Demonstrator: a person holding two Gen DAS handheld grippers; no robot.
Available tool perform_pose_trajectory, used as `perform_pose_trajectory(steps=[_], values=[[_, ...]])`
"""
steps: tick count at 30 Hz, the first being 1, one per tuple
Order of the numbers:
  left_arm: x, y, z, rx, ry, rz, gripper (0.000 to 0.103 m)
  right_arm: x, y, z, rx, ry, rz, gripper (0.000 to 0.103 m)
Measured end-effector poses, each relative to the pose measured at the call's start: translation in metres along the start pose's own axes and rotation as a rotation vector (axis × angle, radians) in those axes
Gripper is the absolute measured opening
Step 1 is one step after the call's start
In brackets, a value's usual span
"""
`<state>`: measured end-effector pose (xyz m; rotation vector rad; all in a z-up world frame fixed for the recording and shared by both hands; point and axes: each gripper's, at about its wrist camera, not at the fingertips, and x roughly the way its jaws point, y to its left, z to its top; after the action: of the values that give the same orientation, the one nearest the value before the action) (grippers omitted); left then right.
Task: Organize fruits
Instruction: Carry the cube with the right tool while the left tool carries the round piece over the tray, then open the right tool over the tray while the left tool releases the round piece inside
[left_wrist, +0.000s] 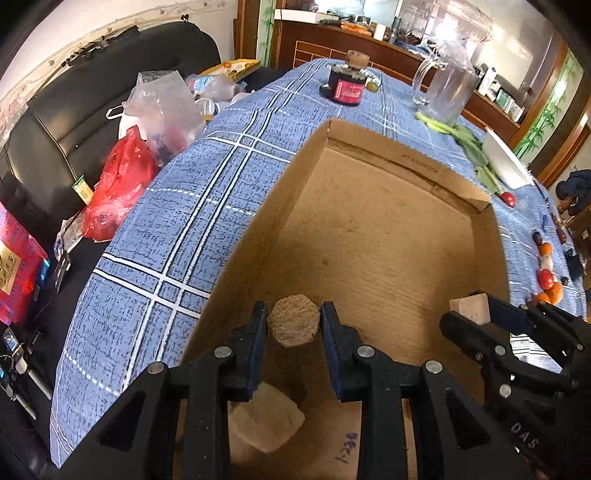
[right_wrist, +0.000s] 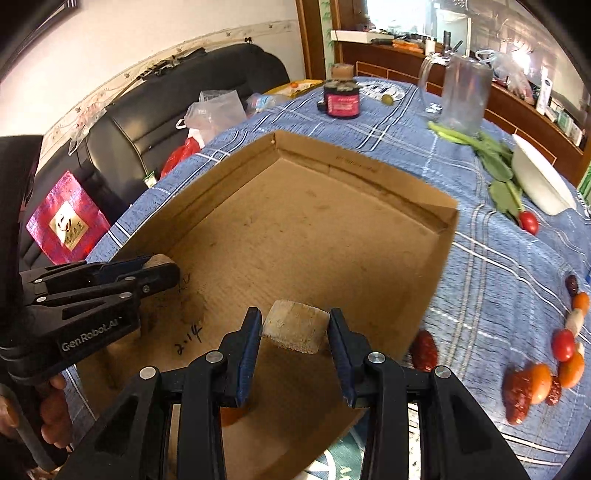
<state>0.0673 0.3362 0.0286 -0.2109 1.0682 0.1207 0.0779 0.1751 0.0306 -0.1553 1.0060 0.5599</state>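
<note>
An open cardboard box (left_wrist: 406, 155) (right_wrist: 369, 173) lies on the blue plaid tablecloth. My left gripper (left_wrist: 293, 314) (right_wrist: 166, 266) hangs over the box's near left part, shut on a round beige chunk (left_wrist: 293, 325). To its right my right gripper (right_wrist: 295, 317) (left_wrist: 469, 314) is shut on a pale blocky chunk (right_wrist: 295, 328). Another pale block (left_wrist: 266, 421) lies on the box floor under the left fingers. Small fruits sit on the cloth right of the box: red tomatoes (right_wrist: 563, 345), orange ones (right_wrist: 541, 382) and dark red dates (right_wrist: 424, 350).
At the table's far end stand a glass pitcher (right_wrist: 465, 96) and a dark jar with a red label (right_wrist: 341, 99). Leafy greens (right_wrist: 498, 162), a white bowl (right_wrist: 539, 181) and a red radish (right_wrist: 528, 221) lie at the right. Plastic bags (left_wrist: 122, 184) rest on a black sofa at the left.
</note>
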Motion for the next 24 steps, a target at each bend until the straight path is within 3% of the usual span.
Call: perform_pose_trajectory(steps=[11,13,17,19,24], values=[[0.007,-0.005,0.0,0.028,-0.005,0.033,0.028,0.016,0.001,0.0,0.002,0.029,0.007,0.041],[0.007,-0.005,-0.001,0.029,-0.003,0.038,0.028,0.016,0.001,-0.001,0.001,0.035,-0.001,0.047],[0.003,-0.004,-0.004,0.024,-0.006,0.046,0.03,0.012,0.002,-0.003,-0.002,0.023,-0.008,0.049],[-0.002,-0.004,-0.006,0.023,-0.016,0.051,0.033,0.007,0.001,-0.004,-0.002,0.013,-0.014,0.05],[-0.019,-0.005,-0.013,0.014,-0.071,0.083,0.052,-0.01,0.001,-0.01,-0.005,-0.021,-0.034,0.051]])
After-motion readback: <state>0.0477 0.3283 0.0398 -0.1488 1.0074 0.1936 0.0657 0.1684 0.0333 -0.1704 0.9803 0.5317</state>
